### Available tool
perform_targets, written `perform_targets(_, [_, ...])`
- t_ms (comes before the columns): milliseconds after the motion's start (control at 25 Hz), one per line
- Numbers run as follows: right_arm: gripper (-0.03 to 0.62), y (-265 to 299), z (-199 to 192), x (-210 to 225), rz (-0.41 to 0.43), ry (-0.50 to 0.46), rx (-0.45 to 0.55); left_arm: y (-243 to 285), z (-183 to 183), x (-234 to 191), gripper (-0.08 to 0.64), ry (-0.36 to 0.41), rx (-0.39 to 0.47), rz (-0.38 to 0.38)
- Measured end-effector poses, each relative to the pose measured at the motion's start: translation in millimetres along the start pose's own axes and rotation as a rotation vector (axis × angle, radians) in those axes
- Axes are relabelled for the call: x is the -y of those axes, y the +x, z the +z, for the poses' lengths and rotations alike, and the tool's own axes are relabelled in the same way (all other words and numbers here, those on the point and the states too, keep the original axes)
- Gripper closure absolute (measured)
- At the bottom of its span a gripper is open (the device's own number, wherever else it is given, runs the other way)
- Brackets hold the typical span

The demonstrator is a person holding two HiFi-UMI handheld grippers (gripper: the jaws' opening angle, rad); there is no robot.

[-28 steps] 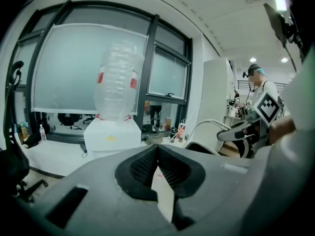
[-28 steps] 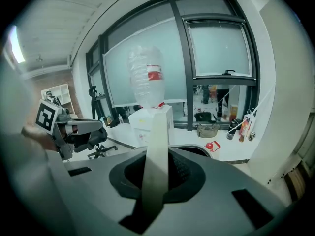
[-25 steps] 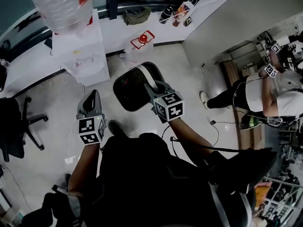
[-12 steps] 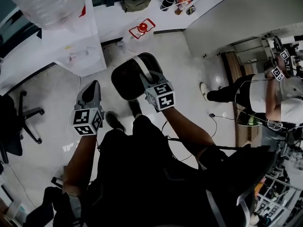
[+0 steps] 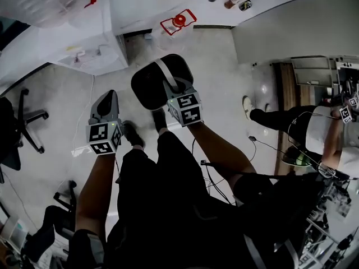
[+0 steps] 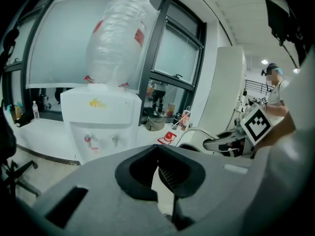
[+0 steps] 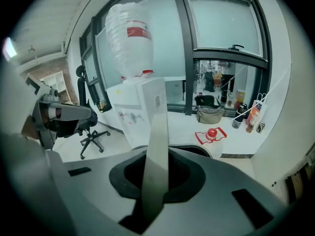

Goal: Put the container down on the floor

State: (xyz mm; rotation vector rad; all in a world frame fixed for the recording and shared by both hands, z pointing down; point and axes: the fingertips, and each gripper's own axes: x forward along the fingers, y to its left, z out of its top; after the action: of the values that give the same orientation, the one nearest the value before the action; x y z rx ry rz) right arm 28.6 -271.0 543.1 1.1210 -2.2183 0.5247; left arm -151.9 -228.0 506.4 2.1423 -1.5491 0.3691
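Two grippers, one container, one water dispenser and one office chair appear. The left gripper (image 5: 108,96) has its jaws together on nothing, the tips meeting in its own view. The right gripper (image 5: 171,86) is clamped on the single pale handle (image 5: 165,70) of the black container (image 5: 147,86). The container hangs just beyond and to the left of the right gripper's jaws and ahead of the person's two shoes; whether its base touches the floor (image 5: 219,83) cannot be told. Farther ahead of both grippers stands the water dispenser (image 5: 92,43), and beyond the right gripper lies one red-capped item (image 5: 178,22). The office chair (image 5: 19,130) stands well to the left of the left gripper. A second person (image 5: 320,133) stands well to the right of the right gripper. Compared with one second earlier, the grip on the handle is unchanged, both grippers and the container sit higher in the head view, and the dispenser's bottle has slid mostly past the top edge. Only the gripper views show that bottle (image 6: 118,38) whole. Only the right gripper view shows the handle running between its jaws. Only the head view shows both marker cubes.
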Motion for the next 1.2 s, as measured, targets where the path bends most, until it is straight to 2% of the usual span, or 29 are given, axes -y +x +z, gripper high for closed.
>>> perform_targets(320, [0.551,56,-23,15,0.03,-0.038,-0.04,51,-26,-2,0.554,-0.054,-0.023,0.009])
perform_targets(520, [0.549,78,-52,17,0.04,-0.06,-0.077,76,-49,-1,0.554,-0.047,-0.059,0.021])
perform_targets(800, [0.551,116,-93,16,0.079,-0.083,-0.129,111,-90,-5,0.554,-0.096,-0.101,0.052])
perform_targets(880, [0.549,130,-105,18,0.087,-0.092,-0.144,119,-105,-8,0.554,-0.079,-0.122,0.065])
perform_targets(1000, [0.551,152,-122,20,0.088,-0.1,-0.165,128,-120,-9,0.554,0.004,-0.135,0.08])
perform_targets(1120, [0.551,168,-136,23,0.09,-0.092,-0.179,142,-140,-6,0.554,-0.035,-0.152,0.043])
perform_targets(1200, [0.551,179,-145,24,0.091,-0.087,-0.189,151,-150,-9,0.554,-0.023,-0.161,0.04])
